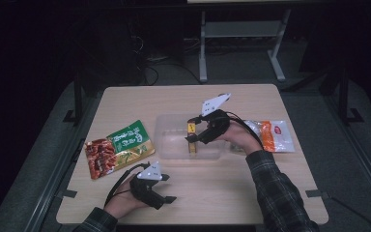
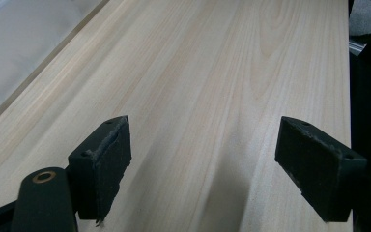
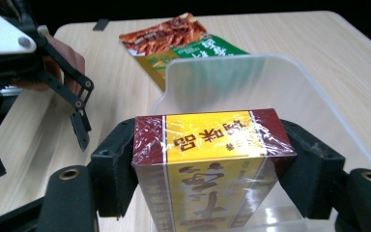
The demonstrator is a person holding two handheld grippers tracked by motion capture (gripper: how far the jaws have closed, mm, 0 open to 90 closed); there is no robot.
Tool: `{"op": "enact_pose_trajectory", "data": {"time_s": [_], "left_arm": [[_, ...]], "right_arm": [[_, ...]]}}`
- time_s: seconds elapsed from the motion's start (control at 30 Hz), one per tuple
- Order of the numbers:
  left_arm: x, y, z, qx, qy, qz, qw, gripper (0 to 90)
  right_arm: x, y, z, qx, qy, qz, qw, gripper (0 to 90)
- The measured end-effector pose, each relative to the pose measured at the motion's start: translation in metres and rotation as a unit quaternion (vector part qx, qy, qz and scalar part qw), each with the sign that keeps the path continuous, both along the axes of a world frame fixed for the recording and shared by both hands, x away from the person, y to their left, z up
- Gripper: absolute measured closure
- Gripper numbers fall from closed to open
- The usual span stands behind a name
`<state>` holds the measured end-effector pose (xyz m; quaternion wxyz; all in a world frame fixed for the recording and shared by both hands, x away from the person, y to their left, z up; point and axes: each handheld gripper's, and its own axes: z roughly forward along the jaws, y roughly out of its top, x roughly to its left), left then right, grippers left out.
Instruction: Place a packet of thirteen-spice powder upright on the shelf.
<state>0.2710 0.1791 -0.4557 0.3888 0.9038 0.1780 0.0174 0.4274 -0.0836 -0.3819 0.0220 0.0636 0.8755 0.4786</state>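
Observation:
A yellow box with maroon ends (image 3: 212,140), wrapped in clear film, stands upright between my right gripper's (image 3: 212,166) pads, which press on its two sides. In the high view the right gripper (image 1: 192,139) holds this box (image 1: 192,131) inside the clear plastic container (image 1: 169,126) at the table's middle. My left gripper (image 1: 168,189) rests near the table's front edge, left of centre, open. In the left gripper view its jaws stand wide apart over bare wood, the left gripper (image 2: 203,169) holding nothing. From the right gripper view the left gripper (image 3: 79,123) sits beyond the container's rim (image 3: 232,63).
A green and red snack bag (image 1: 118,147) lies flat left of the container; it is the snack bag (image 3: 183,36) behind the tub in the right gripper view. An orange and white packet (image 1: 276,135) lies right of the right hand. Bare wooden table (image 1: 232,183) spreads along the front.

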Motion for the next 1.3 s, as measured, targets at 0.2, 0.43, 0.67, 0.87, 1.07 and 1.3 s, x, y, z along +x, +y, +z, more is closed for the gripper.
{"op": "enact_pose_trajectory", "data": {"time_s": [0.2,0.43,0.67,0.87,1.07,1.3], "left_arm": [[0.0,0.0,0.0,0.001,0.0,0.0,1.0,19.9],[0.0,0.0,0.0,0.002,0.0,0.0,1.0,19.9],[0.0,0.0,0.0,0.002,-0.001,0.0,1.0,20.0],[0.0,0.0,0.0,0.002,0.0,0.0,1.0,20.0],[0.0,0.0,0.0,0.004,0.0,-0.001,1.0,20.0],[0.0,-0.001,-0.001,0.002,0.003,-0.002,1.0,19.9]], "right_arm": [[-0.001,-0.002,-0.001,-0.008,0.01,-0.008,0.9999,28.6],[0.0,-0.002,-0.003,-0.016,-0.002,-0.012,0.9998,28.6],[0.0,-0.001,-0.003,-0.019,-0.005,-0.014,0.9997,28.7],[0.001,-0.004,0.003,-0.002,-0.018,-0.028,0.9995,29.0],[0.004,-0.003,-0.003,-0.012,-0.005,-0.032,0.9994,28.8],[0.007,0.0,-0.009,-0.033,-0.008,-0.031,0.9989,28.4]]}}
